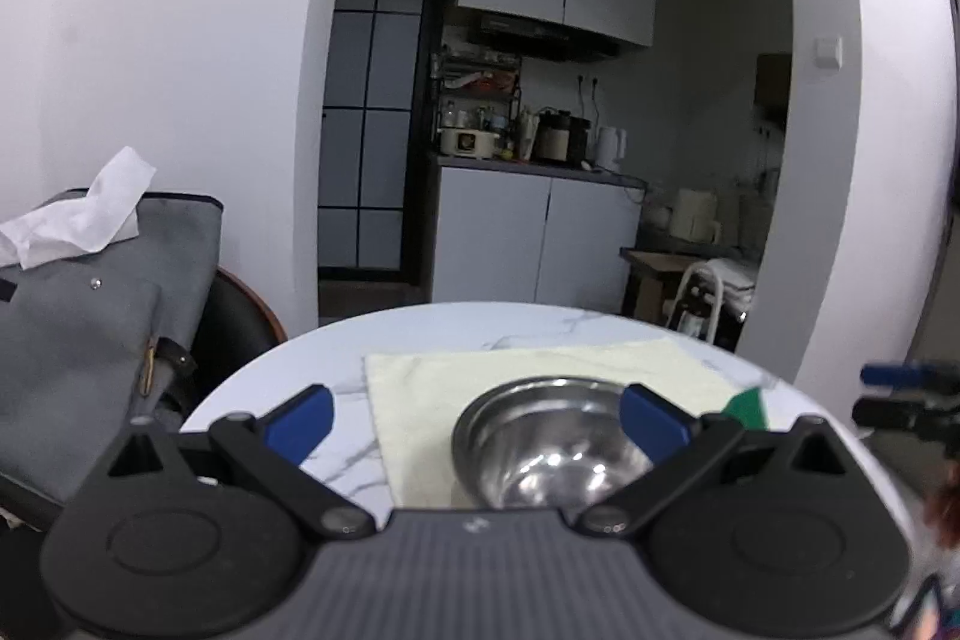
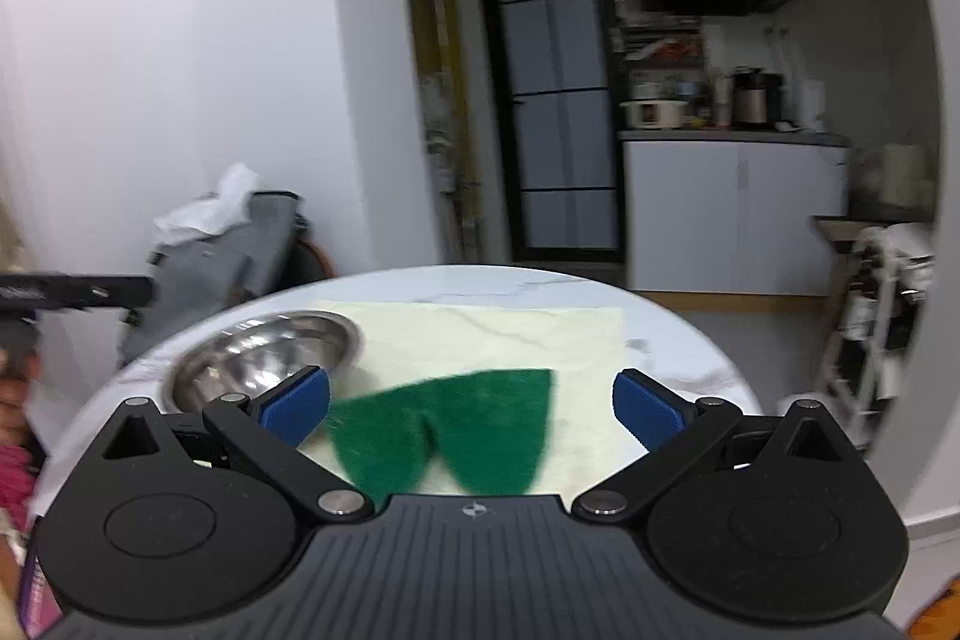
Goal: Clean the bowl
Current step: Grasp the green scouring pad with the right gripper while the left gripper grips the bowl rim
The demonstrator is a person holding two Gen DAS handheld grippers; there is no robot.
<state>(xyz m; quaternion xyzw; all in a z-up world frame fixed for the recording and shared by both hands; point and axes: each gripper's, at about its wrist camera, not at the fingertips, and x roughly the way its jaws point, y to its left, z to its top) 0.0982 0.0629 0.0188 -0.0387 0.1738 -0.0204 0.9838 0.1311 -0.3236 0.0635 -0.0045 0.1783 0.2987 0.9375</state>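
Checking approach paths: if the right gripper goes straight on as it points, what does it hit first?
Likely the green scouring cloth, lying on the cream towel between the open jaws of the right gripper. Depth is unclear.

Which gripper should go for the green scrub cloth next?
Right. The right gripper is open with the green cloth lying between its fingers, while the left gripper faces the steel bowl.

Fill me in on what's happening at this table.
A person holds a claw in each hand over a round marble table, set to clean a steel bowl. The bowl sits on a pale cloth. The left claw is open, facing the bowl. The right claw is open above a green scrub pad lying on the cloth. Nothing is gripped yet.
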